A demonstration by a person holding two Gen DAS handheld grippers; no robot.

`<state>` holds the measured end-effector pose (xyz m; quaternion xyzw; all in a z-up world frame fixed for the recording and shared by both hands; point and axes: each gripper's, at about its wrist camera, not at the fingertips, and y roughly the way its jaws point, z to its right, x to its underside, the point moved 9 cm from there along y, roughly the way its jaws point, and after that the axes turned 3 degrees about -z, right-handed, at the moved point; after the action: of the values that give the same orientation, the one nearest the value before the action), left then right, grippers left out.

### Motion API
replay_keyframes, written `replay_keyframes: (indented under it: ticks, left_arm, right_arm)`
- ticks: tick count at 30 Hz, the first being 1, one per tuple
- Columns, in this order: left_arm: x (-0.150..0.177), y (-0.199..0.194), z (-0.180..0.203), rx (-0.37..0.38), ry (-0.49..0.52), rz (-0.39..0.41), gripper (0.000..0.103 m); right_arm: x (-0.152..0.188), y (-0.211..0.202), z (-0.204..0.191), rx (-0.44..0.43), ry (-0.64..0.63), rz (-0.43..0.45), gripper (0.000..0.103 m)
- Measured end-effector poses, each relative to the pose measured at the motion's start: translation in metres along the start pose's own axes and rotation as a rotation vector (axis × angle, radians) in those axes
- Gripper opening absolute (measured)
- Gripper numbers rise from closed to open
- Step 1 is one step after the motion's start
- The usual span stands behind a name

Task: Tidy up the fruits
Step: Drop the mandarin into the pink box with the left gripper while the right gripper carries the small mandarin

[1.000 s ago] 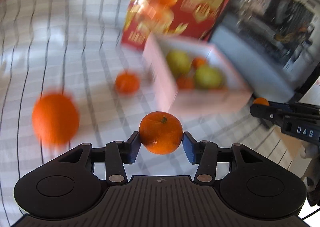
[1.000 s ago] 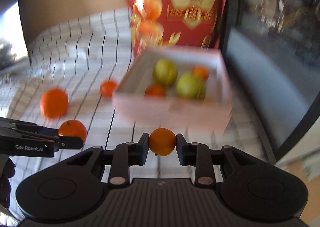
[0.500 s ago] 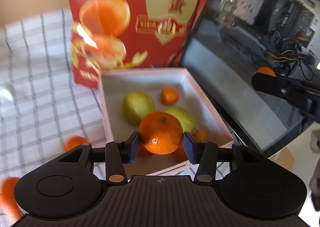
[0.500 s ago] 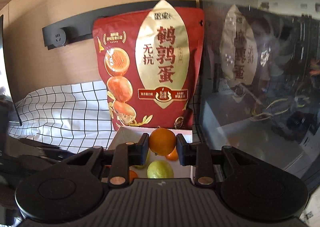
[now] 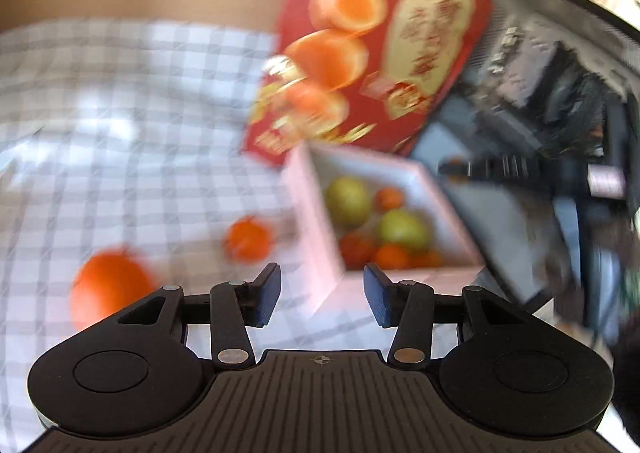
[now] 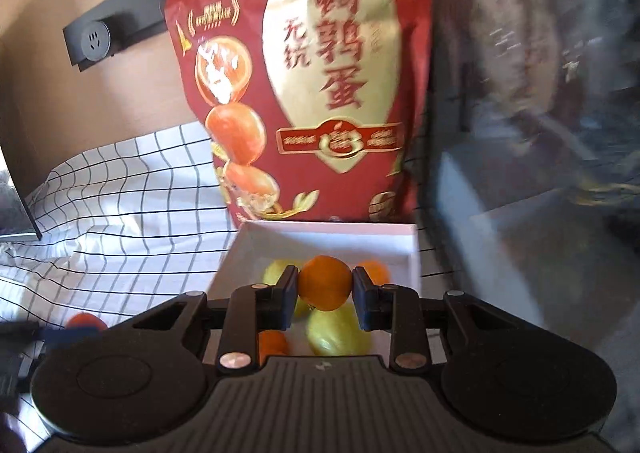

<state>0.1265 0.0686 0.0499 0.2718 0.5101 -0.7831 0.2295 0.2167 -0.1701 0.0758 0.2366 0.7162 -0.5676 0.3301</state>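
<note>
Over the shallow white cardboard box (image 6: 414, 253) hangs the right gripper (image 6: 325, 289), its jaws pinched tight on a small round orange mandarin (image 6: 325, 284). The box sits on a white cloth with thin black grid lines (image 6: 120, 205), right against the foot of a tall red and gold foil snack bag (image 6: 304, 93) at the far side. Inside it already lie two yellow-green round fruits (image 6: 338, 329) and a few more small mandarins (image 6: 374, 271).

From the left wrist view, the left gripper (image 5: 322, 295) is empty, its blue pads standing moderately apart and closing a little, with nothing between them. It sits on the near side of the box (image 5: 308, 213), by the near-left corner. Two loose mandarins wait on the cloth to the left: one small (image 5: 248, 239), just beside the box wall, and one bigger-looking and nearer (image 5: 110, 289).

The risk I see is the drop. Let go from this height onto the piled fruit, the held mandarin could bounce or roll over the low rim and onto the cloth. The bag leans close too; a nudge might tip it into the box. And both hands crowd the same corner, so a quick reach could knock one gripper into the other.
</note>
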Motion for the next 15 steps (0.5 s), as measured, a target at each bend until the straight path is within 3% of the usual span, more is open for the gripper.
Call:
replay_keyframes:
  ticks: [4,8,15]
  left_arm:
    - [0.027,-0.017,-0.041,-0.071,-0.121,-0.019,0.050]
    - [0.044,-0.039,-0.075,-0.163,-0.165,-0.006,0.050]
    - [0.063,-0.059,-0.117,-0.237,-0.266,0.007,0.050]
  right_arm:
    - [-0.024,0.045,-0.017,-0.033,0.029,-0.048,0.028]
    - [-0.049,0.079,-0.033,-0.116,0.106,-0.105,0.029]
    - [-0.050,0.082,-0.074,-0.112,0.001,-0.106,0.036]
